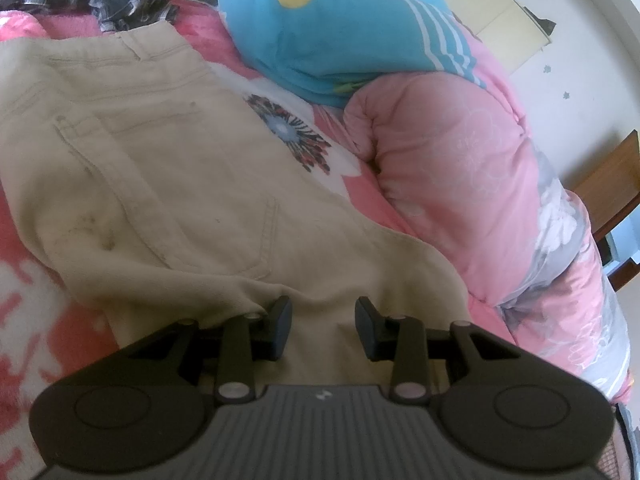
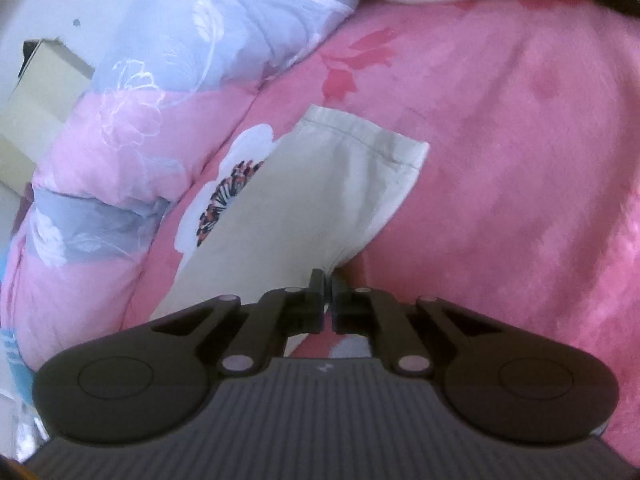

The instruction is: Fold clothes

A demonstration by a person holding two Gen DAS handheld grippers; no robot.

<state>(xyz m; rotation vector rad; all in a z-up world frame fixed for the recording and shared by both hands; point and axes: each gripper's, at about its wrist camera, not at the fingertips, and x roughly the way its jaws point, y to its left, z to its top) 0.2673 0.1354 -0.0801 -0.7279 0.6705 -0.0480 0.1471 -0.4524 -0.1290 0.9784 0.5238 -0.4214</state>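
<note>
Left wrist view: my left hand-held gripper (image 1: 323,326) stands partly open, its 2 fingers apart over the beige cotton trousers (image 1: 160,184), which lie spread on the pink floral bed blanket (image 1: 24,312). My right hand-held gripper (image 2: 327,292) has its fingers closed together at the trouser leg's lower edge; whether cloth is pinched I cannot tell. A blue fish-shaped pillow (image 1: 320,36) lies beyond the trousers, beside a rolled pink quilt (image 1: 460,176).

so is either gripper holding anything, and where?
The left gripper is open over the beige trousers, gripping nothing. The right gripper is shut at the edge of a trouser leg; whether cloth is pinched cannot be told.
</note>
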